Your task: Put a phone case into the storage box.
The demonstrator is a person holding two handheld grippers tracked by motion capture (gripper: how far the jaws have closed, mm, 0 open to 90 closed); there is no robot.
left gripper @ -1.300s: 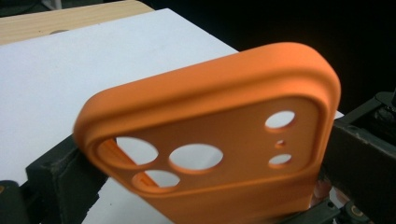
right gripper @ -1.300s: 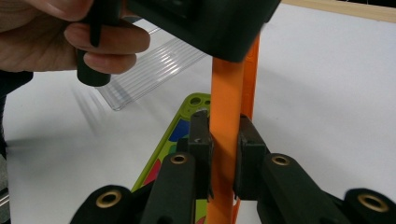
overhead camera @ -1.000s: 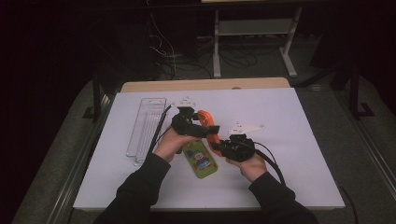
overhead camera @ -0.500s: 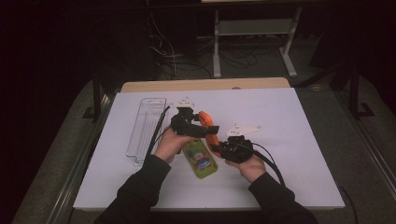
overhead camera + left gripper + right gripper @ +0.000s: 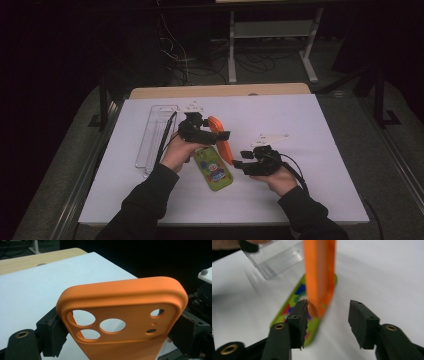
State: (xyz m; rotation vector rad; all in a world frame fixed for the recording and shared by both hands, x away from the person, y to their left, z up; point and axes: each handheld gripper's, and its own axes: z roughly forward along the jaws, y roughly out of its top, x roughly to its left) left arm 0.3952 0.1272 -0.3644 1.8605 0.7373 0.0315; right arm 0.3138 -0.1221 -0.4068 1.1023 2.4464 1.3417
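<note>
The left tool [image 5: 220, 135] is gripping the orange phone case [image 5: 122, 322] upright above the green phone [image 5: 213, 169] on the table [image 5: 310, 125], while the right tool [image 5: 328, 315], jaws parted, is approaching the case's lower end.

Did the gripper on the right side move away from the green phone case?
Yes. The right gripper slid a little to the right across the white table, away from the green phone case, which stayed put. Its jaws are open.
</note>
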